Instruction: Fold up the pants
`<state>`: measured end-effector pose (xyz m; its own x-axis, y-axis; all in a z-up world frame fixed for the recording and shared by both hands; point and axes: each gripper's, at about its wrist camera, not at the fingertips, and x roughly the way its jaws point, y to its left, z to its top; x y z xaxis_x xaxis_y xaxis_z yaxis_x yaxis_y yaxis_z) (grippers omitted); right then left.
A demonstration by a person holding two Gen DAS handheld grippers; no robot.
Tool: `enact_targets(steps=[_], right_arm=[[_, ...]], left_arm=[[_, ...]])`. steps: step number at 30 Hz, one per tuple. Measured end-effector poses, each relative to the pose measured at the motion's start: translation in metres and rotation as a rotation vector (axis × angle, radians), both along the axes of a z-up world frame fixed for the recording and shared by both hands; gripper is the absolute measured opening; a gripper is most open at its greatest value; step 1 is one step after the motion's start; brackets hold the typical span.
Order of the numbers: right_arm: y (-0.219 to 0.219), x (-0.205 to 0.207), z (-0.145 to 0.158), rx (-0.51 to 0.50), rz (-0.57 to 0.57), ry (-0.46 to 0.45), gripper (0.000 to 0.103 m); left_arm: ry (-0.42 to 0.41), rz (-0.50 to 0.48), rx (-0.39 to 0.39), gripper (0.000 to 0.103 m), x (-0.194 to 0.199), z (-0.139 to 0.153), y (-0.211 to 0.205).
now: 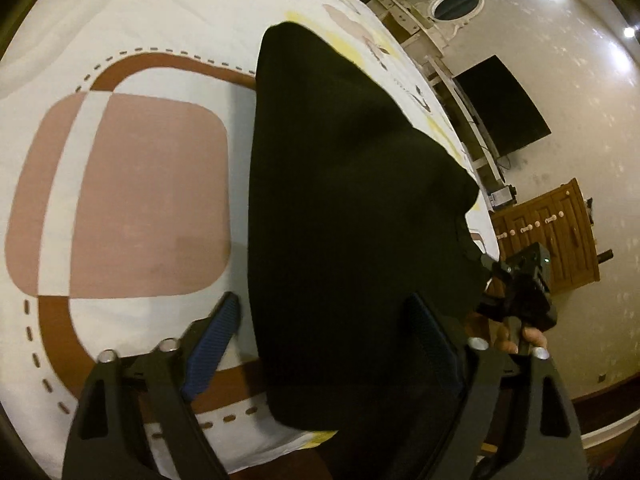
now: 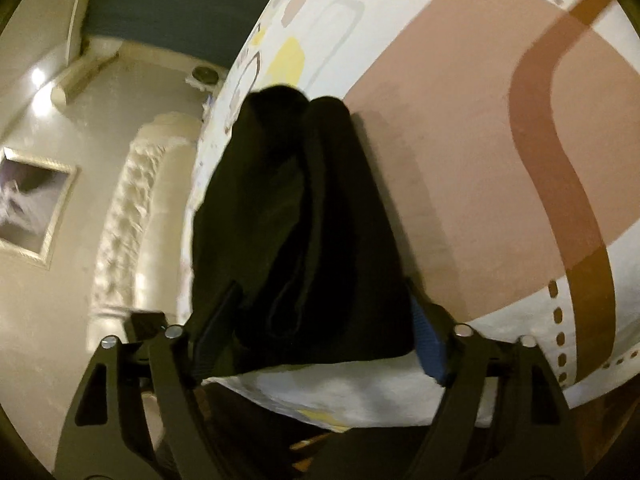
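**Black pants lie folded on the bed between both spread grippers**

Left wrist view: the left gripper stands with its jaws apart. One blue-padded finger lies on the bare sheet to the left of the pants; the other finger sits over the dark cloth near its right edge. The pads do not press on the fabric, so nothing is gripped. The pants start right at the fingers, at the near edge of the bed, and run away from the gripper as a dark tapering shape. To the right, just past the pants' edge, the right gripper shows, with part of a hand on its handle. Farther off stand a wooden cabinet, a dark screen and an oval mirror on the wall.

Right wrist view: the right gripper also has its jaws spread, one finger on each side of the pants' near end. The cloth lies between them, and the blurred picture shows no clamping. The pants lie straight ahead in two folded ridges, narrowing away. The patterned sheet spreads to the right. Beyond, on the left, are a tufted headboard and a framed picture.
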<state>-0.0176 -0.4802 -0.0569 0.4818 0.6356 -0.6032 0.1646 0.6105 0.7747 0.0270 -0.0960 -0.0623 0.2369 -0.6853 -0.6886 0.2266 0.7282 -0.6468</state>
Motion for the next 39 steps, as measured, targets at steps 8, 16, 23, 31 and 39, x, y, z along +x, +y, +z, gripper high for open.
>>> enact_targets(steps=[8, 16, 23, 31, 39], right_arm=[[0.005, -0.001, 0.001, -0.063, 0.019, 0.000, 0.040], [0.008, -0.002, 0.008, -0.078, 0.025, -0.020, 0.033], [0.018, 0.000, 0.007, -0.069, 0.041, -0.020, 0.033], [0.052, 0.019, 0.005, -0.052, 0.092, -0.015, 0.033], [0.093, 0.038, -0.001, -0.038, 0.164, -0.013, 0.033]], left_arm=[[-0.042, -0.017, 0.127, 0.048, -0.003, 0.007, -0.015], [-0.077, -0.006, 0.184, 0.040, -0.006, 0.015, -0.013], [-0.089, 0.017, 0.224, 0.039, -0.009, 0.021, 0.001], [-0.078, 0.067, 0.256, 0.039, -0.012, 0.026, 0.035], [-0.075, 0.125, 0.273, 0.039, -0.019, 0.030, 0.074]])
